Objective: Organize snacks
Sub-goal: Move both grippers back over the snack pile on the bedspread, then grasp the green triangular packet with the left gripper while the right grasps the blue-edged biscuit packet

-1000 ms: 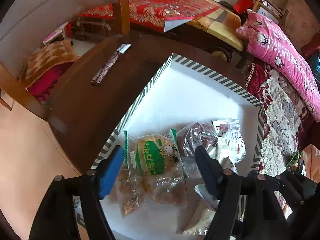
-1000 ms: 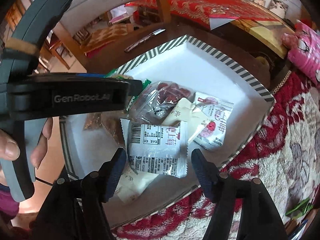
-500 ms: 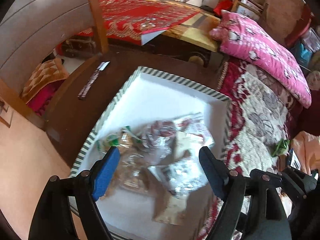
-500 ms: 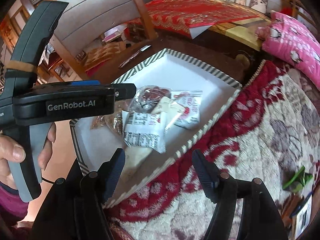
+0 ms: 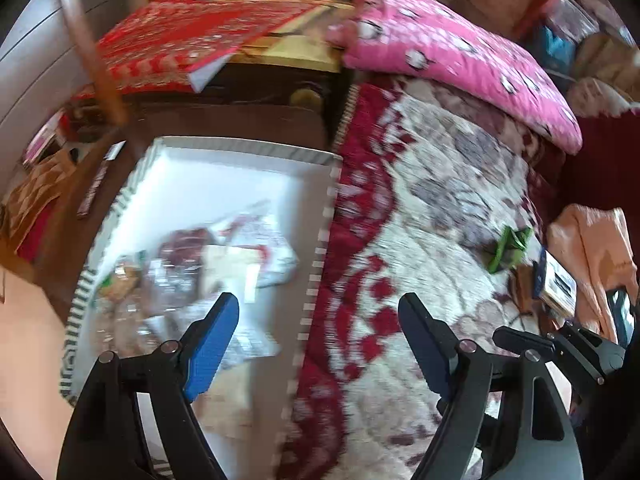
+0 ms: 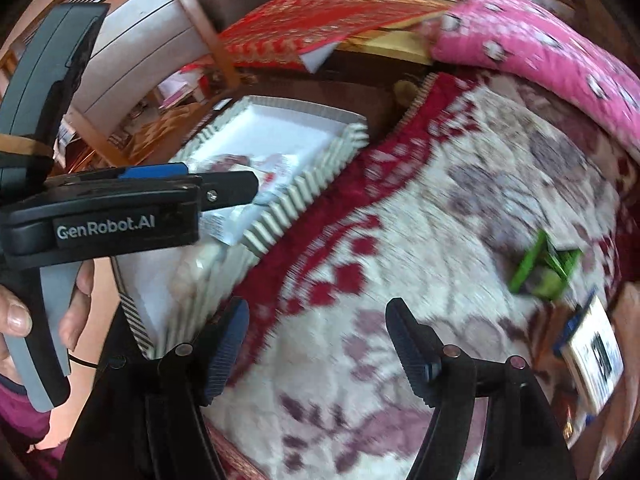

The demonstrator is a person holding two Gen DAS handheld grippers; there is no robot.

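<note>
Big patterned blanket [image 6: 400,240] fills the right and centre of both views, cream with dark red and mauve shapes, all of it smeared by motion blur. Above it, upper right, a pink quilt [image 5: 460,52] lies bunched along the top edge. Upper left, a red cloth [image 5: 192,40] covers a surface at the back.

The white tray [image 5: 224,184] with its striped rim sits left of centre in the left wrist view, on a dark wooden table [image 5: 224,124], its right edge hard against the blanket. Snack packets [image 5: 224,256] lie heaped in the tray's lower half, too blurred to tell apart.

Left gripper [image 5: 320,320], bottom of its own view, jaws apart and nothing between them; they have just been opening. One blue pad hangs over the tray, the other over the blanket. A hand [image 6: 44,312] holds its grey handle at the left edge of the right wrist view.

Right gripper [image 6: 316,328], jaws apart, nothing between them, over the blanket just right of the tray's corner.

A green packet [image 6: 544,268] lies on the blanket at mid right, well apart from the tray. Below it, a small card [image 6: 592,356] with a blue edge.
</note>
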